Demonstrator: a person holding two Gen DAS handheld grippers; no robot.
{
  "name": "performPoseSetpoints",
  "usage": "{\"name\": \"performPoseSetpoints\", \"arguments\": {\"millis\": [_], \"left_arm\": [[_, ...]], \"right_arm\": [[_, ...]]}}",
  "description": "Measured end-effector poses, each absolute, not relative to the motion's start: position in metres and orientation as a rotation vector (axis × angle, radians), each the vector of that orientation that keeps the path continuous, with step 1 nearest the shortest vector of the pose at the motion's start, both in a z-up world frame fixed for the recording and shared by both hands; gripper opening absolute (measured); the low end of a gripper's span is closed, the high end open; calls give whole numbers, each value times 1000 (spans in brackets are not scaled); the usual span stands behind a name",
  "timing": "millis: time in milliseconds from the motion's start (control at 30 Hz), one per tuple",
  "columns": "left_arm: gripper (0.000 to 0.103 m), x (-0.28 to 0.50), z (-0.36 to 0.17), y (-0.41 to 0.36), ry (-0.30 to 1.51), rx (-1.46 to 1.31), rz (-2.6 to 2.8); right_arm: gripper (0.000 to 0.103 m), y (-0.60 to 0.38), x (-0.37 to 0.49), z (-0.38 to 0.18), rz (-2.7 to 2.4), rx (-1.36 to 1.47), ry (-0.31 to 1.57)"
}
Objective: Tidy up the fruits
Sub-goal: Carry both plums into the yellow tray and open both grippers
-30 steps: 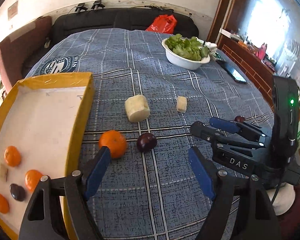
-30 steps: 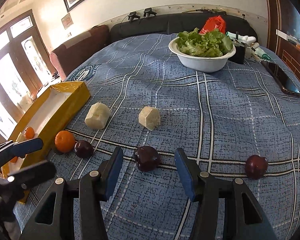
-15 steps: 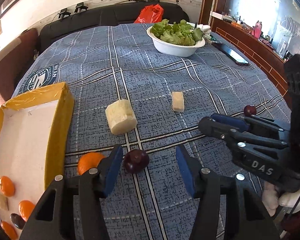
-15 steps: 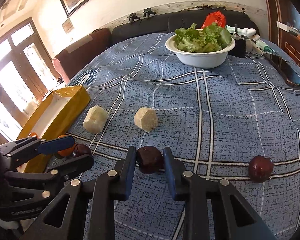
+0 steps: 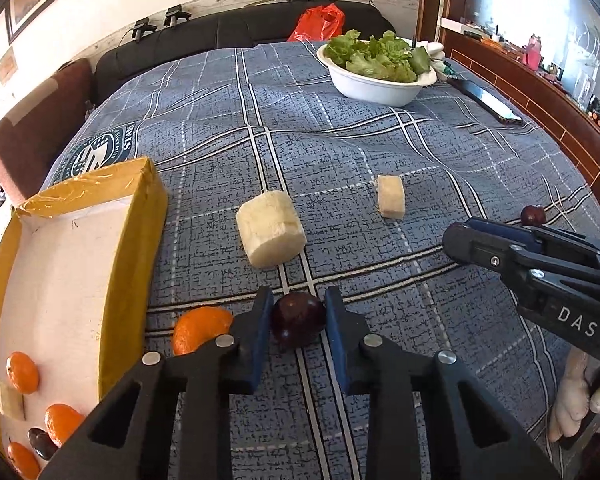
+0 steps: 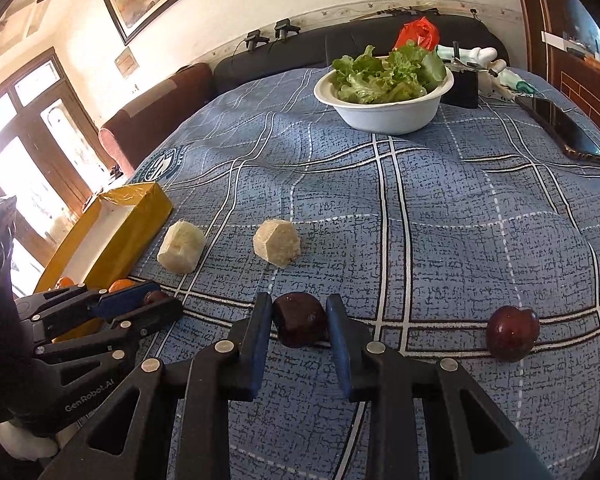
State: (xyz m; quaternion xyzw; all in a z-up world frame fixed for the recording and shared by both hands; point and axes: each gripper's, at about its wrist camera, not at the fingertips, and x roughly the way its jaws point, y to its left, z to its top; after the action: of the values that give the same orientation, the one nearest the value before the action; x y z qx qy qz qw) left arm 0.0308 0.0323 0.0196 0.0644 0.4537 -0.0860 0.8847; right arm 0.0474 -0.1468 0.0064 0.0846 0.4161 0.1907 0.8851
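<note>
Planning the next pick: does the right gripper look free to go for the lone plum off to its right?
Probably not yet: the right gripper is shut on a plum. Otherwise, bare cloth lies between it and the lone plum.

- Bed (image 6: 480, 208), covered in a blue plaid spread, carried everything.
- Yellow box (image 5: 136, 232) at its left edge.
- White bowl (image 6: 384, 114) of lettuce at the far end; black phone (image 6: 560, 128) near it.
- Two pale peeled chunks (image 5: 270, 230) mid-spread.
- One orange (image 5: 198, 328) beside the box.
- Three dark plums (image 6: 512, 332) across the near side.
</note>
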Motion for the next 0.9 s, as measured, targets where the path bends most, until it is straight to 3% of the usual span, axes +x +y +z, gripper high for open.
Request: {"name": "performPoseSetpoints", "arguments": {"millis": [400,900], "left_arm": [[25,-15,56,57,853,-7,-137],[26,-78,82,188,749,-249,133]], "right_arm": [[30,-146,32,20,334,131,764],[31,-71,-22,70,551,65,737]]}}
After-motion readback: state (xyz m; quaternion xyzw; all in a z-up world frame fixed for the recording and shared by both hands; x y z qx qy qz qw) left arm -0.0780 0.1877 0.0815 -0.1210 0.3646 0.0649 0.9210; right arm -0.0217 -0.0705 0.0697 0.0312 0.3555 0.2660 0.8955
